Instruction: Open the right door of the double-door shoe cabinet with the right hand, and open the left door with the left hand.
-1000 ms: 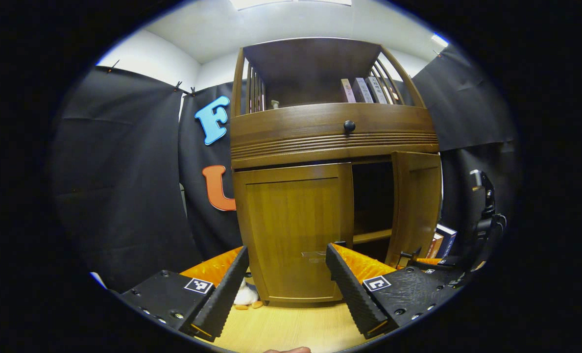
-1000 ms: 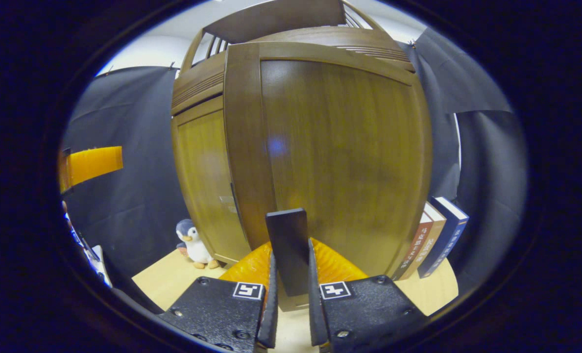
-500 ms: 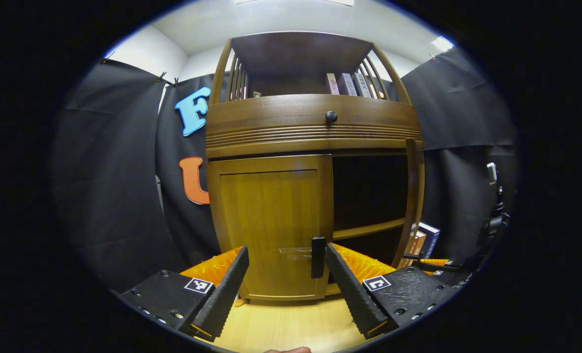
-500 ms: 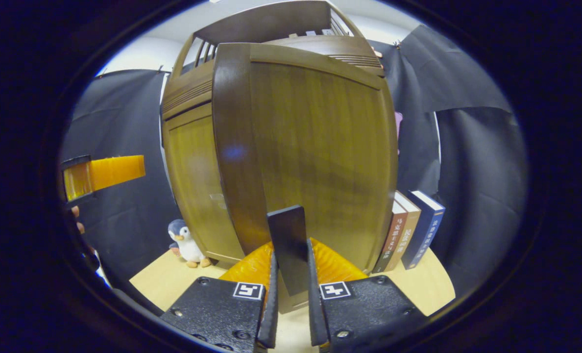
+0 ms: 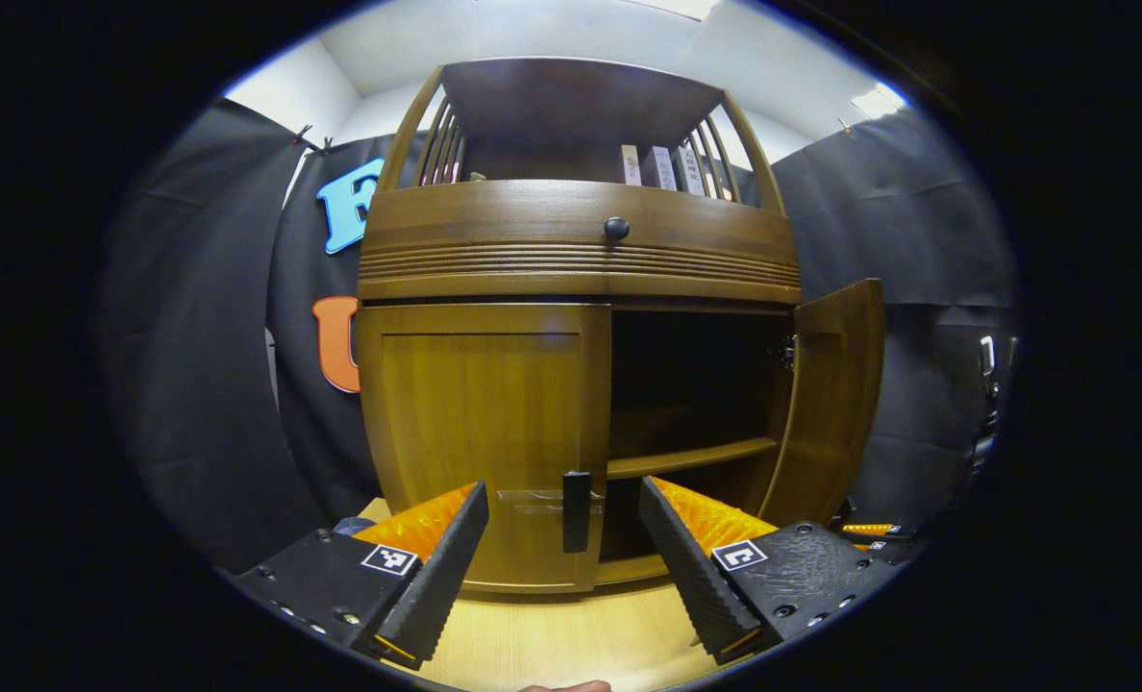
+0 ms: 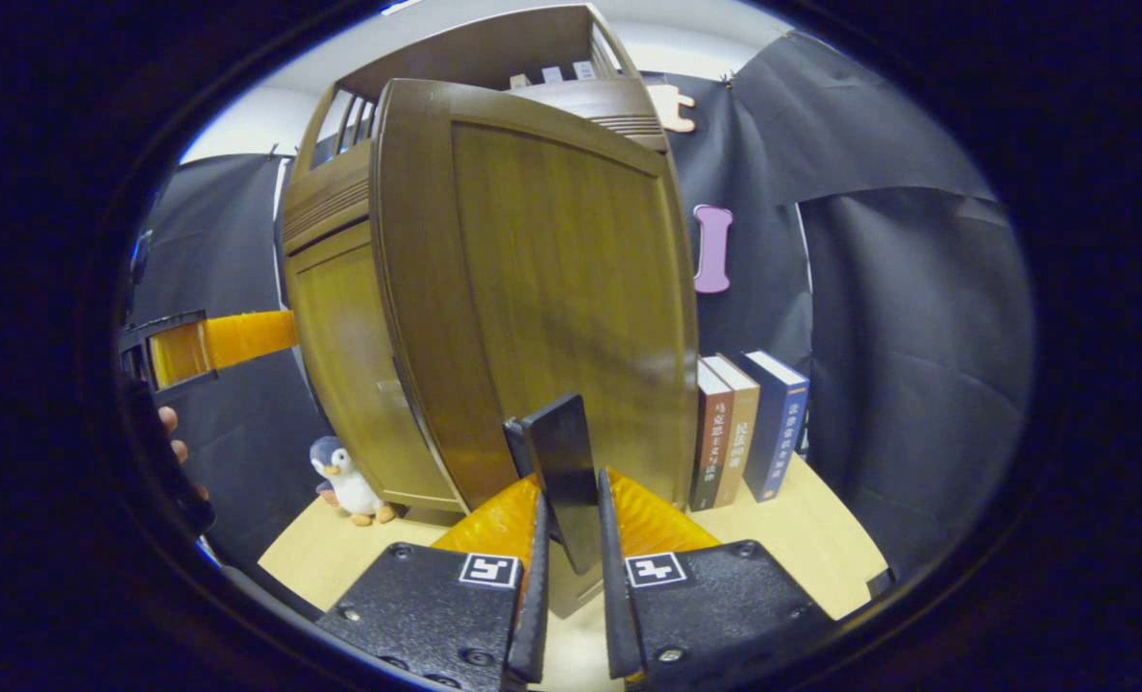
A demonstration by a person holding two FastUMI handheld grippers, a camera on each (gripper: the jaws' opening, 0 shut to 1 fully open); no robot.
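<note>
both views face the cabinet closely.

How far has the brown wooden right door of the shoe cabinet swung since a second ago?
Yes, it moved: the brown wooden right door has swung outward to the right, away from the closed left door, exposing the dark interior shelf.

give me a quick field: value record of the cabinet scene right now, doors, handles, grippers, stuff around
right door: swung wide open, shelf inside exposed
left door: shut
left door handle: free, ahead between the open jaws
left gripper: open, short of the handle
right gripper: shut on the right door handle
books: three upright beside the cabinet
toy penguin: on the floor by the left door
drawer knob: above the doors
</note>
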